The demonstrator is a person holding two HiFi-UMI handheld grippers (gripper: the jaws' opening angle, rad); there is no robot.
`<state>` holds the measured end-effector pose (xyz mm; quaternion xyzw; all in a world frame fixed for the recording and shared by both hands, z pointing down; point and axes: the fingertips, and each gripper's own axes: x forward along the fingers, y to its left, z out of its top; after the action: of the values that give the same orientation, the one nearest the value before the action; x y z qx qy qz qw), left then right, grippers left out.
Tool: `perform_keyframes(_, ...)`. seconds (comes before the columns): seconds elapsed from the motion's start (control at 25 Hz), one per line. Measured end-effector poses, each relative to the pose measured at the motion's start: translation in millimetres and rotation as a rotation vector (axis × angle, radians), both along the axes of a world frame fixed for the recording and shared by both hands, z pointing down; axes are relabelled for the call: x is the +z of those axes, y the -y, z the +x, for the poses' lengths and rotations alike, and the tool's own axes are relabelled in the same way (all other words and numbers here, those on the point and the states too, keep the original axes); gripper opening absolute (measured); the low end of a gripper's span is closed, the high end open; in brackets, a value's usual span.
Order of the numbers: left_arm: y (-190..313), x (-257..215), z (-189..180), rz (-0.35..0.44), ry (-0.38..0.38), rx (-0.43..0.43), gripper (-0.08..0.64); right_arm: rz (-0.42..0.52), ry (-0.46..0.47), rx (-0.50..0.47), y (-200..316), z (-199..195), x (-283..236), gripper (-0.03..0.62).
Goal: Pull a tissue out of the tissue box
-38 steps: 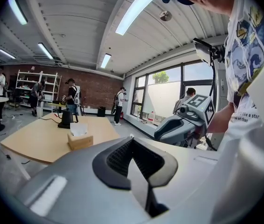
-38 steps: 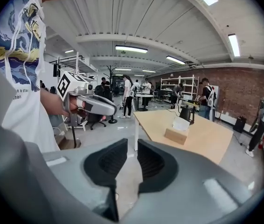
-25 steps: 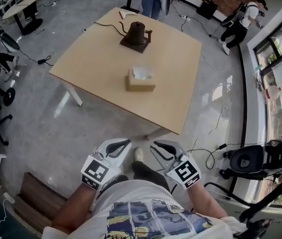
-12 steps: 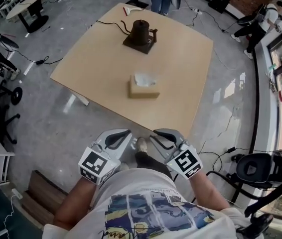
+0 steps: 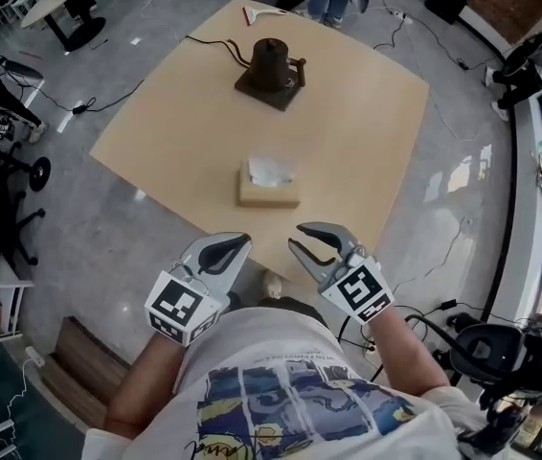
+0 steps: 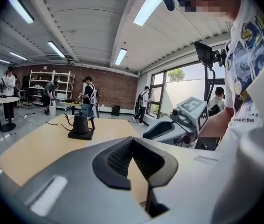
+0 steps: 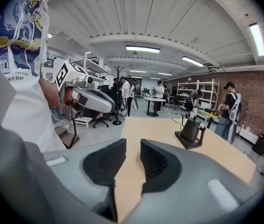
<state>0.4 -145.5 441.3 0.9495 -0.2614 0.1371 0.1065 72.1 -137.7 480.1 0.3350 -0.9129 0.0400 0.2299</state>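
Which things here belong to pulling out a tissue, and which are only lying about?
For the job:
- tissue box, with a tissue sticking up
- left gripper, shut and empty
- right gripper, jaws opening, nothing between them

Lying about:
- kettle
- cable on the table
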Motion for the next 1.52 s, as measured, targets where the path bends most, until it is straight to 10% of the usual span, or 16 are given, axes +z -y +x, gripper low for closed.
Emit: perform_keyframes(1.52,75,17,-40,-0.09,0.037,-0.104,0.006,-0.187,-0.203,-0.11,200,4,128,0.141)
